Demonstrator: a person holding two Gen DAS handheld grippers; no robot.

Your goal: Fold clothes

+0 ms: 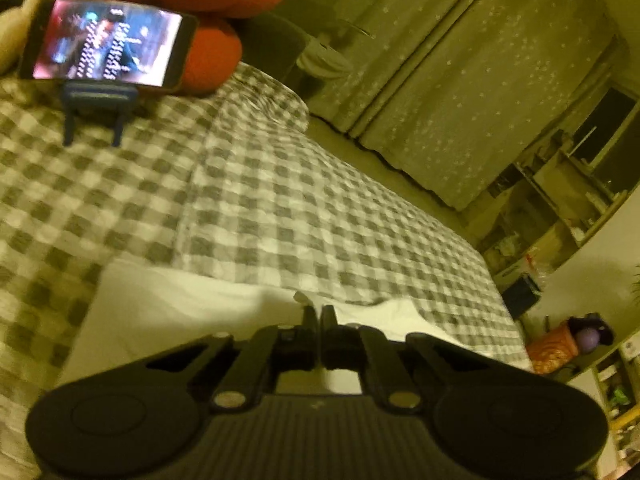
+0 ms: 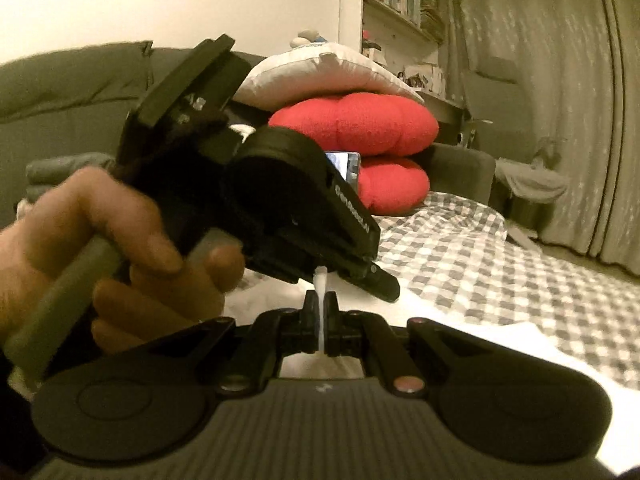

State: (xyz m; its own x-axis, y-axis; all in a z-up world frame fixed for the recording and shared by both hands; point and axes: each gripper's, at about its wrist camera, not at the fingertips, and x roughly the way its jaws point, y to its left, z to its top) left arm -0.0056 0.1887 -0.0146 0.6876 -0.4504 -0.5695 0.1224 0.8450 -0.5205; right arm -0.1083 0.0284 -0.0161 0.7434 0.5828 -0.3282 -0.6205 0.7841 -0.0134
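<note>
White cloth [image 2: 322, 280] is pinched in our right tool [image 2: 320, 312], and our left tool [image 1: 319, 316], fingers closed, seems to grip its edge too. We judge a fold is being carried over the garment [image 1: 180, 300] lying on the checked bed [image 1: 280, 200]; next, align edges.

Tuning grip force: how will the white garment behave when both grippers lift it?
Probably floppy: the white garment lies creased on the checked bedspread. Likely light and thin: a narrow pinch passes between the right gripper fingers. The left gripper looks shut on an edge, so the unheld middle should sag.
</note>
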